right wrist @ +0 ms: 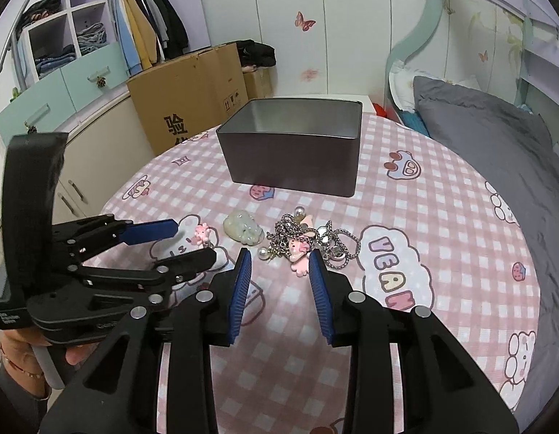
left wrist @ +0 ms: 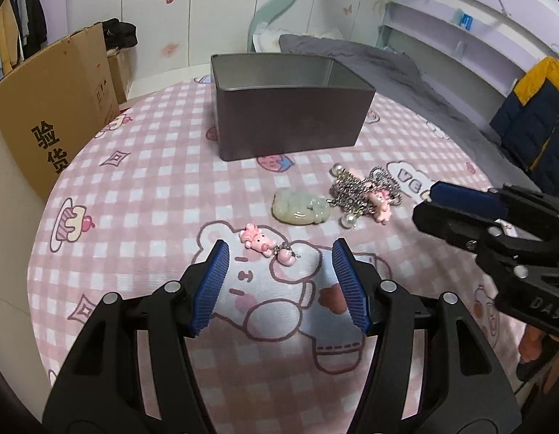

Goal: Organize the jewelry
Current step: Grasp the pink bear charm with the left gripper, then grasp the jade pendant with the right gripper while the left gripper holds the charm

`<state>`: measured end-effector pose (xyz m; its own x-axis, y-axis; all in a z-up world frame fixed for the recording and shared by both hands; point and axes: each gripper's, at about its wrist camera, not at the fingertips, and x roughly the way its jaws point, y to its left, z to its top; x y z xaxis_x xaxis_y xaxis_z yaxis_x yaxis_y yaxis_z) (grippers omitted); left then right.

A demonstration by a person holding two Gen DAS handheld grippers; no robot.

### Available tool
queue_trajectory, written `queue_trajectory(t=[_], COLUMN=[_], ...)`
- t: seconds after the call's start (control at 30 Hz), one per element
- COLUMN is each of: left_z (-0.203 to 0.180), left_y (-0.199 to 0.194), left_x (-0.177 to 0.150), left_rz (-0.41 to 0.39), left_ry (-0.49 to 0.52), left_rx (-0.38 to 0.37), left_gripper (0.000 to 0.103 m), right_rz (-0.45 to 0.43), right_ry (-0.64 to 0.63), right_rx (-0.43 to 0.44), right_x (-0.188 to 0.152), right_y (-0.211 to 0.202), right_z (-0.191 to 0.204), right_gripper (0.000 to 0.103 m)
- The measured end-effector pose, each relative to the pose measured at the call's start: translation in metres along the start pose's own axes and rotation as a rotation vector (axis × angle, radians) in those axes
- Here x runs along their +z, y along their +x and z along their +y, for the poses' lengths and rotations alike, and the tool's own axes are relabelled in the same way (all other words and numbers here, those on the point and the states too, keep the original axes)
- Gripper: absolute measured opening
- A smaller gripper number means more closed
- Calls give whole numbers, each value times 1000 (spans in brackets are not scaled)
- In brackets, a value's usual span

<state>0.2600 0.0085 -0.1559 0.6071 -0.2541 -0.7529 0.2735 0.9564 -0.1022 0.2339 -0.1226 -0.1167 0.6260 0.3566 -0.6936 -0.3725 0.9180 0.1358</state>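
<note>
Angled down over the pink checked tablecloth (left wrist: pixel 142 188), left gripper (left wrist: pixel 279 253) hangs wide and empty just short of a pink pig charm (left wrist: pixel 257 241). Right gripper (right wrist: pixel 279 258), narrower and empty, points at the chain pile (right wrist: pixel 315 244). Tin box (right wrist: pixel 293 152) sits beyond, long side facing.

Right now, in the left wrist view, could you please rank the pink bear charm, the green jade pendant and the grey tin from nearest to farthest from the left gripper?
1. Pink bear charm: just ahead of the left gripper, toward its left finger.
2. Green jade pendant: farther ahead, slightly right.
3. Grey tin: farthest, at the back of the checked cloth.
</note>
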Motion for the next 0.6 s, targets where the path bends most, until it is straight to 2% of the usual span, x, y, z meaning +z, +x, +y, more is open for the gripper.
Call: queue_trajectory(t=[0.07,0.1,0.23,0.47,0.6], left_z=[-1,-1,-1,6,14], left_y=[2,4,12,14,11], left_x=[0,0,0,2,1], left_rz=[2,8,26,30,23], left_ry=[9,9,15,13,-7], left_rx=[8,5,12,22,0], left_gripper=[58,53,44,14,13], right_rz=[-3,-4,-4,-3,7], right_ry=[1,-1,-16,-35,-55], right_rx=[4,5,12,21,29], right_x=[1,1,4,8,12], right_y=[1,1,5,11,16], right_z=[0,0,2,9,14], right_gripper=[31,31,31,31,31])
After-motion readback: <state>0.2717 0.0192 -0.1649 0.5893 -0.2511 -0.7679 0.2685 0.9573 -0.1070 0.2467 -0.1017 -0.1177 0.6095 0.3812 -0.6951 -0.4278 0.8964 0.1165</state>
